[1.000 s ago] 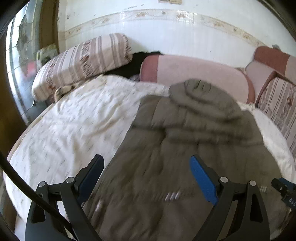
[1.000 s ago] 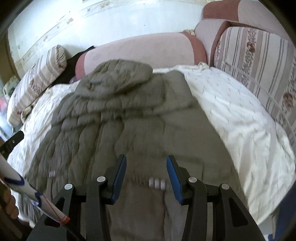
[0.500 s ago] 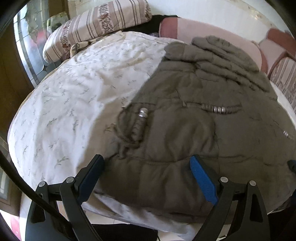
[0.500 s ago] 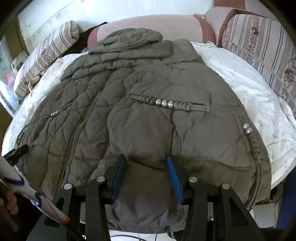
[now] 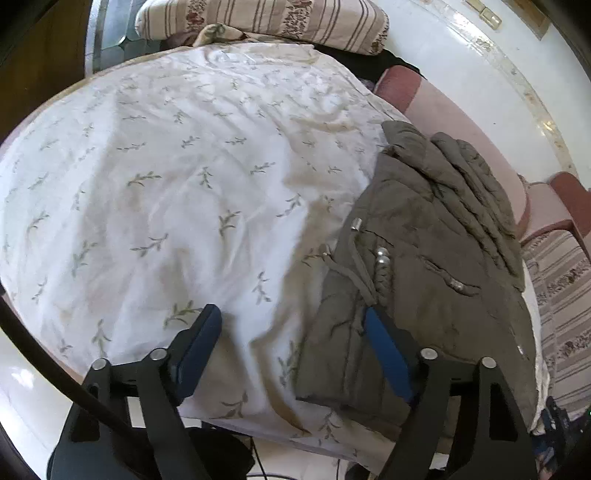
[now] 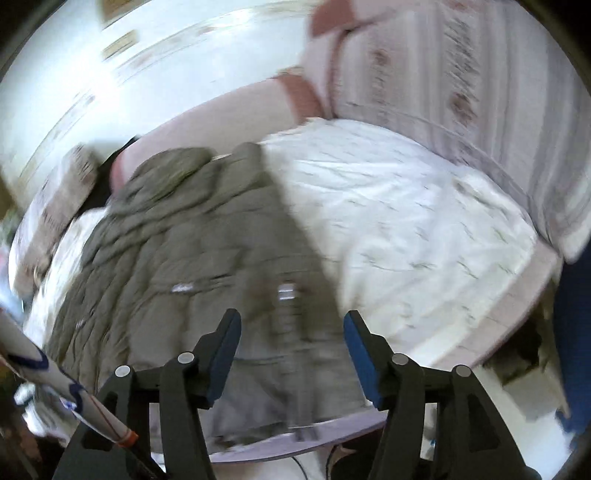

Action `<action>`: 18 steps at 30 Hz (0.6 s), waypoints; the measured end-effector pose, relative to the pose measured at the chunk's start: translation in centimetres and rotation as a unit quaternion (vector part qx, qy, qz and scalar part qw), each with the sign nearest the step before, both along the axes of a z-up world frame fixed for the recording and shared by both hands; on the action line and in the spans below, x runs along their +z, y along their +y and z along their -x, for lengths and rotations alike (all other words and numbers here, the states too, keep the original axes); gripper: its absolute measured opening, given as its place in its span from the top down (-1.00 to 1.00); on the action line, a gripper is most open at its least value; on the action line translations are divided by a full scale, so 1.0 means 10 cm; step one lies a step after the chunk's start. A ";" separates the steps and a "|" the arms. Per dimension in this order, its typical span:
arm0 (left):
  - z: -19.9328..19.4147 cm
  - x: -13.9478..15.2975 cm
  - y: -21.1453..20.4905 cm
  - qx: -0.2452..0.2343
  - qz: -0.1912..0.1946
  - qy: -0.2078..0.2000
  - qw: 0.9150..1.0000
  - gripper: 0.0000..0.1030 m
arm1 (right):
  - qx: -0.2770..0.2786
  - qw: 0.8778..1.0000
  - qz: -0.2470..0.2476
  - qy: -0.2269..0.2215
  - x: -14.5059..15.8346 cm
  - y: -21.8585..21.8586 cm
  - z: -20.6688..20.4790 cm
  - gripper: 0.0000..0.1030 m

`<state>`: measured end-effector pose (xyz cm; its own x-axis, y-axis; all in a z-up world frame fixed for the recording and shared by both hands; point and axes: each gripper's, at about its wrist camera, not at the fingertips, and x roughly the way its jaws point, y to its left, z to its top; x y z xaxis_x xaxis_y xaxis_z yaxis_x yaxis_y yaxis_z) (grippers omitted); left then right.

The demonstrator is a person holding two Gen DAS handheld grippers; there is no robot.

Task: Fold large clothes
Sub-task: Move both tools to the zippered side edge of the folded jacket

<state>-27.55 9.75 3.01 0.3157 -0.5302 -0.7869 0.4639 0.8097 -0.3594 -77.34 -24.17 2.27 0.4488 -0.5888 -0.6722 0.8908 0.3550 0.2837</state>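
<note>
The olive quilted jacket (image 5: 436, 266) lies spread on the white leaf-print sheet (image 5: 177, 177), filling the right half of the left wrist view and the left and center of the blurred right wrist view. The left gripper (image 5: 295, 332) is wide open, holding nothing, its right finger over the jacket's edge. The right gripper (image 6: 291, 339) is open and empty above the jacket's hem. Striped cushions (image 5: 258, 14) sit at the top.

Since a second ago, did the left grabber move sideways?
Yes. The left gripper has swung left: the olive-green puffy jacket, earlier centred between its jaws, now sits at the right, and the white leaf-print bedsheet fills the view.
</note>
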 end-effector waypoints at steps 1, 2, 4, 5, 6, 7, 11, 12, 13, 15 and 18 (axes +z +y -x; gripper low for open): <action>0.02 0.00 -0.02 -0.007 0.006 0.002 1.000 -0.47 | -0.009 1.000 -0.013 -0.010 -0.04 -0.06 0.08 -0.21; 0.03 -0.01 -0.03 -0.013 0.010 0.004 1.000 -0.45 | -0.014 0.999 -0.024 -0.018 -0.08 -0.11 0.12 -0.21; 0.07 -0.02 -0.06 -0.022 0.015 0.005 1.000 -0.39 | -0.021 0.997 -0.056 -0.042 -0.17 -0.20 0.21 -0.21; 0.09 -0.02 -0.09 -0.029 0.015 0.002 0.999 -0.39 | -0.020 0.996 -0.066 -0.048 -0.20 -0.23 0.22 -0.21; 0.12 -0.02 -0.12 -0.035 0.014 0.000 0.999 -0.39 | -0.018 0.995 -0.078 -0.057 -0.24 -0.25 0.23 -0.21; 0.15 -0.03 -0.14 -0.041 0.014 -0.002 0.999 -0.39 | -0.019 0.994 -0.087 -0.063 -0.27 -0.27 0.25 -0.21; 0.34 -0.04 -0.28 -0.070 -0.006 -0.029 0.997 -0.39 | -0.019 0.991 -0.107 -0.077 -0.35 -0.33 0.26 -0.25; 0.36 -0.04 -0.30 -0.076 -0.005 -0.029 0.997 -0.39 | -0.019 0.990 -0.112 -0.082 -0.38 -0.34 0.27 -0.30; 0.38 -0.04 -0.31 -0.076 -0.008 -0.033 0.996 -0.39 | -0.018 0.989 -0.121 -0.088 -0.41 -0.35 0.28 -0.32; 0.38 -0.04 -0.31 -0.076 -0.009 -0.036 0.996 -0.39 | -0.013 0.986 -0.138 -0.098 -0.48 -0.37 0.29 -0.36; 0.37 -0.04 -0.30 -0.074 0.002 -0.032 0.997 -0.39 | -0.002 0.983 -0.149 -0.105 -0.54 -0.34 0.26 -0.36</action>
<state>-31.28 6.79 2.60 0.2834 -0.5773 -0.7657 0.5994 0.7299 -0.3285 -79.92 -27.55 -3.13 0.5940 -0.3822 -0.7078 0.8028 0.2253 0.5521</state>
